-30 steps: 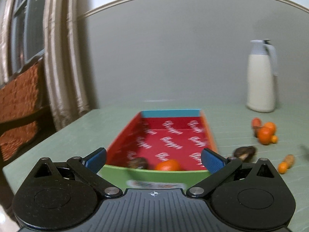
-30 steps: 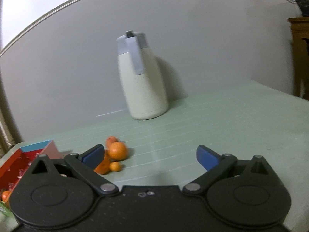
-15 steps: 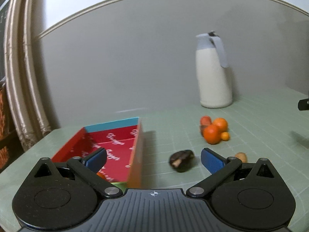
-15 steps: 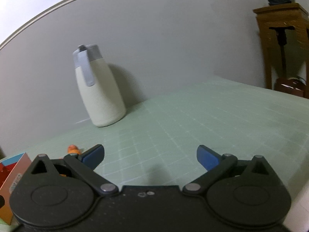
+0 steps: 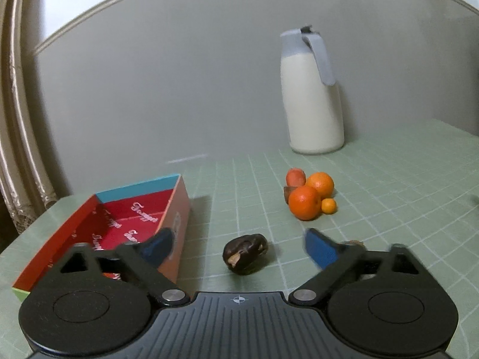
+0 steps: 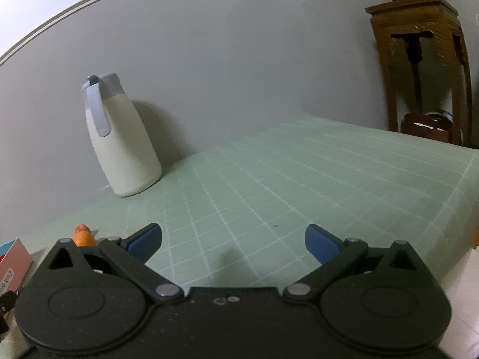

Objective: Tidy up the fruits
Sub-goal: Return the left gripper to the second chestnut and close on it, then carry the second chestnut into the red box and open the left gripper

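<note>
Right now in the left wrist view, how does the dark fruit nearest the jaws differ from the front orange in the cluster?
The dark fruit is blackish brown with a pale patch; the front orange is bright orange all over. The dark fruit is oblong and lies alone on the green mat; the front orange is round and sits against other fruits in its cluster. The dark fruit lies closer to the red box. Both rest on the mat, outside the box.

Red box [image 5: 89, 233], left wrist view, 8 o'clock: white cursive script repeated across red inner floor, letters too blurred to read. Outer side wall of same box: small oval label, unreadable. Right wrist view, 9 o'clock edge: box's pale outer wall [image 6: 15, 264] carries small dark printed word, partly cut off, not legible. No other text, numbers or signs.
</note>
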The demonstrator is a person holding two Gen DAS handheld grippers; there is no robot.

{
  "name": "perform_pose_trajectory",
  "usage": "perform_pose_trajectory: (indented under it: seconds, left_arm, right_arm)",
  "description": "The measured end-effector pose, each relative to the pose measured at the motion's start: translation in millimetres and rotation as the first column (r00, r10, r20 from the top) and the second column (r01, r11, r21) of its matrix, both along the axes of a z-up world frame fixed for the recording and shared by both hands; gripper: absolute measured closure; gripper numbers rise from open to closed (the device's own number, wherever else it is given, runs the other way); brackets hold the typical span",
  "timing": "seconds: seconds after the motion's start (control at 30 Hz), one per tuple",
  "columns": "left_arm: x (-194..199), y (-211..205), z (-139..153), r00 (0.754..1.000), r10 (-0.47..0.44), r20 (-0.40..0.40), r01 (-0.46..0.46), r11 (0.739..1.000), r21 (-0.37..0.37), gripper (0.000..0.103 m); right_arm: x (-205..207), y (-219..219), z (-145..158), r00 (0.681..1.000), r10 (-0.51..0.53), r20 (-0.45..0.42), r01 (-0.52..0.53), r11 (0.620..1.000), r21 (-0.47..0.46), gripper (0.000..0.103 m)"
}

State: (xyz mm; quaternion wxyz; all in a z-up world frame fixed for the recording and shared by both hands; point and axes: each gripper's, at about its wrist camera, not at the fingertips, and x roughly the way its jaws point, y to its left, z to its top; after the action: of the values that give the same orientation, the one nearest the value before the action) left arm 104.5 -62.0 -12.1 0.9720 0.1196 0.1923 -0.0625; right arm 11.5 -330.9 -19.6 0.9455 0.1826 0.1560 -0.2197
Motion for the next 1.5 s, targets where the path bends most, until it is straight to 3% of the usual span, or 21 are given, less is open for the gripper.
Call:
perform_pose_trajectory:
  seconds: [0.23,0.37,0.47,0.63,1.13,1.5]
  left_arm:
    - [22,4,-4,0.998,0.025,-0.064,-0.027,0.999,-0.035,0.021]
    - [31,3,-8,0.995,0.014,-0.097,-0.018,0.999,-0.039,0.03]
    - [37,1,-11,0.993,0.01,-0.117,-0.015,0.999,-0.04,0.031]
    - [46,-1,-17,0.985,-0.002,-0.175,-0.006,0.999,-0.051,0.053]
    - [50,-9,-20,0.982,0.019,-0.187,-0.016,1.0,0.015,0.056]
    - [53,-2,-18,0.981,0.011,-0.193,-0.02,0.999,-0.043,0.06]
  right_arm:
    - [-1,-7,-3,1.0,0.001,0.0,-0.001,1.0,0.019,0.001]
    - [1,-6,-3,1.0,0.011,0.0,-0.011,1.0,0.017,0.001]
    - [2,-4,-3,1.0,0.022,-0.004,-0.022,1.0,0.016,0.001]
    - [5,-2,-3,0.999,0.034,-0.008,-0.034,0.999,0.014,0.001]
    - [8,-4,-5,0.998,0.059,-0.003,-0.059,0.997,0.055,0.001]
    - [8,1,-6,0.997,0.071,-0.012,-0.07,0.996,0.057,0.001]
